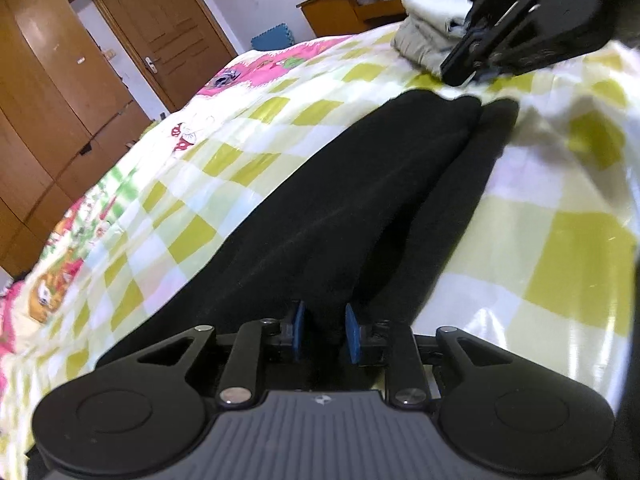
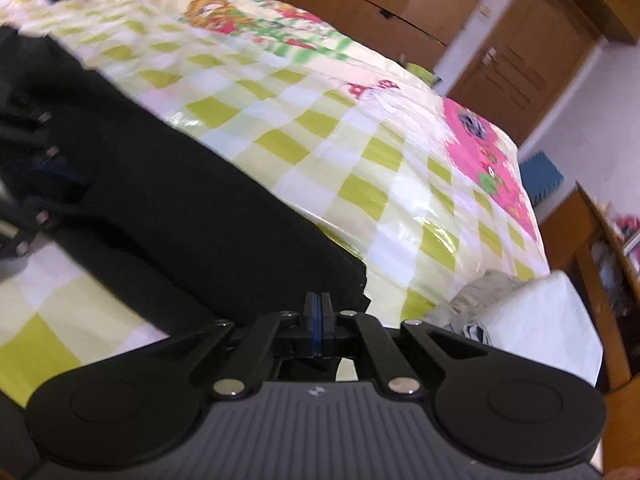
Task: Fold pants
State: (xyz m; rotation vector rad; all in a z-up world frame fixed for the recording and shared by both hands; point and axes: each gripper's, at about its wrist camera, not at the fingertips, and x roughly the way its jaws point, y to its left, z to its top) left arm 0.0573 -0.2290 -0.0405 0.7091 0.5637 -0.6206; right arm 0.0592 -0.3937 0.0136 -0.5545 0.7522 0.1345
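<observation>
Our left gripper sits at the near end of the black pants, its blue pads apart with a thick bunch of the dark cloth between them; the pads look pressed against it, so we read it as clamped on the waist end. From there the pants run away from us as two long legs lying side by side on the checked bedspread, narrowing toward the far right, where their hems end just short of our right gripper.

In the right wrist view, our right gripper has its blue pads drawn fully together. The ragged hem edge of the pants lies right at its tips, but we cannot tell whether any cloth is pinched between them. The left gripper shows dimly at the far left end of the garment.

Outward, the yellow-green and white checked bedspread spreads wide and bare on the far side of the pants, up to the pink cartoon border at the bed's edge. On the right, a pile of folded pale clothes sits near the hems, touching the bed's far right part. Beyond the bed edge stand a wooden wardrobe, a wooden door and a wooden desk.
</observation>
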